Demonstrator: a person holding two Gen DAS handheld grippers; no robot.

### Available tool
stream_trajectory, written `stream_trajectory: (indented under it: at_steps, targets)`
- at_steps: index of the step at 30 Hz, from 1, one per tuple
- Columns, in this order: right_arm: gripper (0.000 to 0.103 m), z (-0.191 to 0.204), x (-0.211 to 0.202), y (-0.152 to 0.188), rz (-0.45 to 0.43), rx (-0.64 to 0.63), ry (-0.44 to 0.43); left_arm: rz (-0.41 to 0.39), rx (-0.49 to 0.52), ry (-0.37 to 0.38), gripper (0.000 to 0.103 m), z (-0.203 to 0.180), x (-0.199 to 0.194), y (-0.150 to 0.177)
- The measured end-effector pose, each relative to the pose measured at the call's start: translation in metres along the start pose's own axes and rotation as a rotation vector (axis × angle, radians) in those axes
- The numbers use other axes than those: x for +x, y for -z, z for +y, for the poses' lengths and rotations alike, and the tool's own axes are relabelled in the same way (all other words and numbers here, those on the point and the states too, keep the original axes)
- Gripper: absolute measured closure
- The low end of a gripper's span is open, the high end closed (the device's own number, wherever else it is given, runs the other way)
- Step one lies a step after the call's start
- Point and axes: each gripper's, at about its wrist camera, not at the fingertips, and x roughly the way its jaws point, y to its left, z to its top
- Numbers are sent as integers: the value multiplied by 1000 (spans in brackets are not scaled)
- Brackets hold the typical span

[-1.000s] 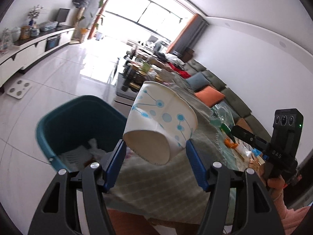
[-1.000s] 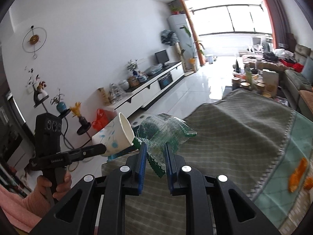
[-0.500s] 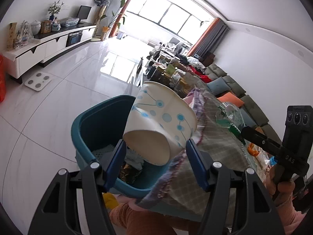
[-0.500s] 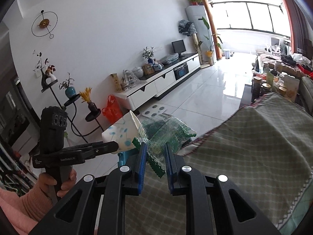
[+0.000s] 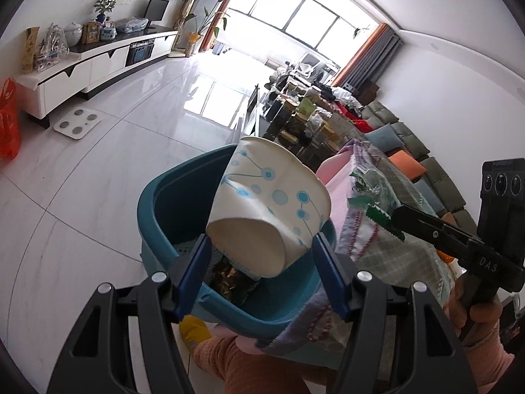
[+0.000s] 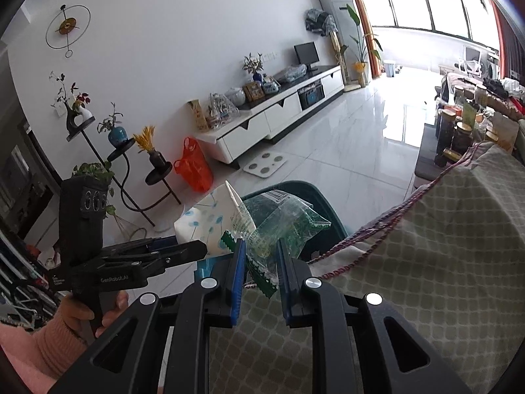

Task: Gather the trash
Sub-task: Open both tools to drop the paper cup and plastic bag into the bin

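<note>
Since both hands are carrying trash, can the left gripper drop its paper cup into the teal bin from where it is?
Probably yes. The left gripper holds the paper cup over the open teal bin, with nothing between them; the right gripper and its green wrapper sit off to the side.

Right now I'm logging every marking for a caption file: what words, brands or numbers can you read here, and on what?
"GenRobot.AI": on the side of the left gripper, seen from the right wrist view.
"DAS": on the arm of the right gripper, seen from the left wrist view.
Small white print beside "GenRobot.AI": too small to read.
Barcode and print on the green plastic wrapper: blurred.
Paper cup: blue dot pattern only, no words.
</note>
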Motion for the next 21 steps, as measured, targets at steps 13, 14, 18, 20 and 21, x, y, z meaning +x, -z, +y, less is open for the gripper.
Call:
stream_trajectory:
  at_steps: [13,14,18,20,21]
  targets:
    - [82,-8,36,-4,100,39,-8,51,-24,-37,39,9,24,-4]
    - [82,-9,37,-5,105,45,-9,54,-27,-37,39,10,26,-5]
    - [80,-10,41,-5,111,68,-8,59,-52,-27,39,15,29,-6]
    - [80,-10,41,-4,109,81,-12,60,-61,-24,39,17,31,-5]
    - [80,-12,40,-4,108,88,-16,59,-65,-21,39,18,32,-5]
